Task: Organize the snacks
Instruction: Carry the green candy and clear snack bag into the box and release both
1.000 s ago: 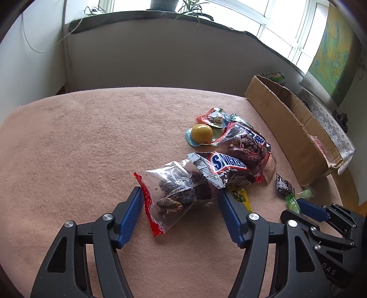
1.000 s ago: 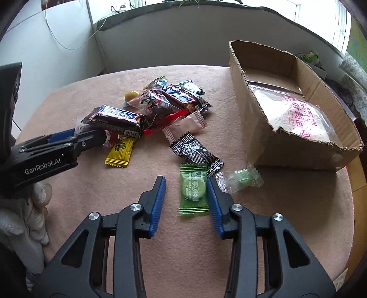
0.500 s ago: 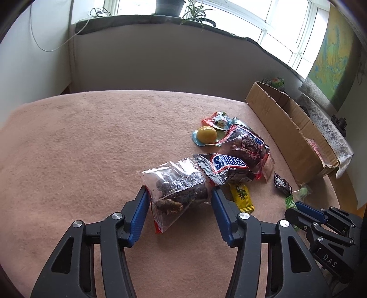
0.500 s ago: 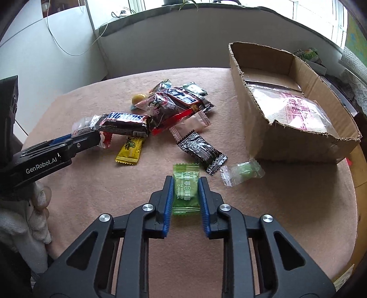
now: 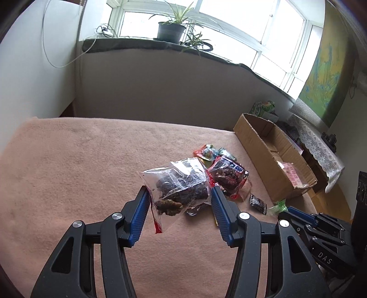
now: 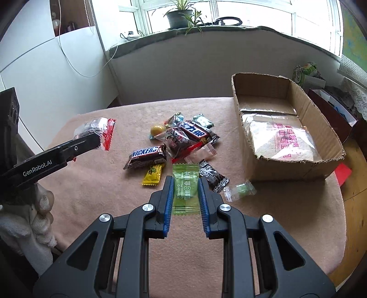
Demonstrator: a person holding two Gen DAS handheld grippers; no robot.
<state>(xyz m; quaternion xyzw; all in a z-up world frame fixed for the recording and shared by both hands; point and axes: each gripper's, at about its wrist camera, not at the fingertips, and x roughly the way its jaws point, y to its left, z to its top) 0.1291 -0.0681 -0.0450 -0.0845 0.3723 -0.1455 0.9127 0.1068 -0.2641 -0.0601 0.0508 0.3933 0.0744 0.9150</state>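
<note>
My left gripper (image 5: 180, 197) is shut on a clear bag of dark dried fruit (image 5: 179, 185) with a red seal and holds it above the pink table; the bag also shows in the right wrist view (image 6: 95, 129). My right gripper (image 6: 185, 185) is shut on a green candy packet (image 6: 185, 189) and holds it lifted. A pile of snacks lies mid-table: a Snickers bar (image 6: 146, 155), a yellow packet (image 6: 153, 174), a red-edged bag (image 6: 183, 139), a black packet (image 6: 212, 175) and a clear-wrapped green candy (image 6: 239, 190). A cardboard box (image 6: 257, 160) stands to the right.
The box holds a flat clear bag with pink print (image 6: 279, 139). A small yellow ball-shaped sweet (image 6: 157, 130) lies at the pile's far side. A wall and window sill with a potted plant (image 6: 179, 16) stand behind the table. The table edge (image 6: 344, 206) runs on the right.
My left gripper has closed on the dried fruit bag and lifted it off the table. My right gripper has closed on the green packet and raised it.
</note>
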